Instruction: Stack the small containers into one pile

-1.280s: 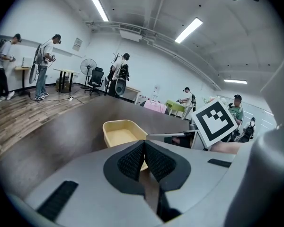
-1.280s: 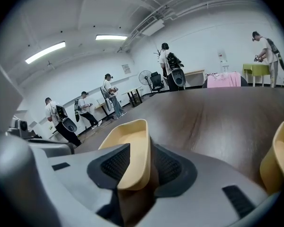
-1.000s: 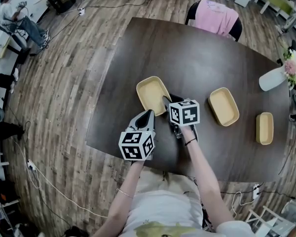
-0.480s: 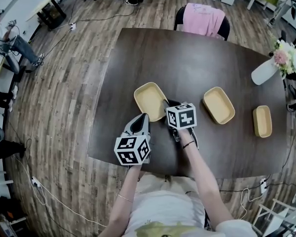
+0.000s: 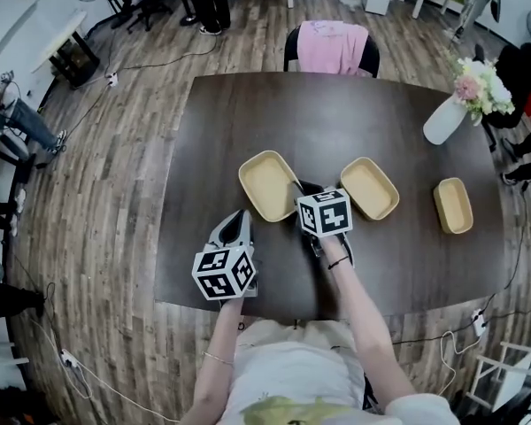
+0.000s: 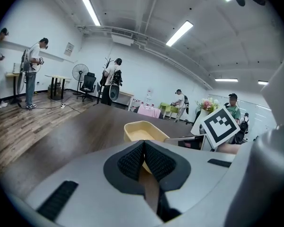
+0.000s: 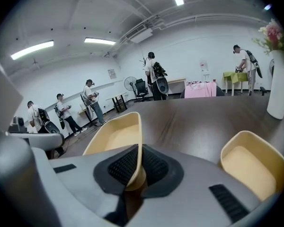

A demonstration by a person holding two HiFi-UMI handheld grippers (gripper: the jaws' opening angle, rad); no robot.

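Note:
Three shallow tan containers lie on the dark table (image 5: pixel 248 113). In the head view the largest container (image 5: pixel 267 184) is at the left, a second container (image 5: pixel 369 187) is in the middle and a third container (image 5: pixel 453 205) is at the right. My right gripper (image 5: pixel 299 187) is at the first container's near right rim. In the right gripper view its pads (image 7: pixel 123 167) press on that rim (image 7: pixel 138 145) from both sides, and the second container (image 7: pixel 248 162) lies to the right. My left gripper (image 5: pixel 242 215) hovers near the table's front, shut and empty (image 6: pixel 144 155), with the first container (image 6: pixel 143 130) ahead of it.
A white vase with flowers (image 5: pixel 447 118) stands at the table's far right. A chair draped in pink cloth (image 5: pixel 329 47) is behind the far edge. The table's front edge (image 5: pixel 239 295) is just behind my grippers. People stand around the room on the wooden floor.
The head view has swung, so the table sits more centrally. My right gripper stays at the left container's rim. My left gripper has drifted slightly left.

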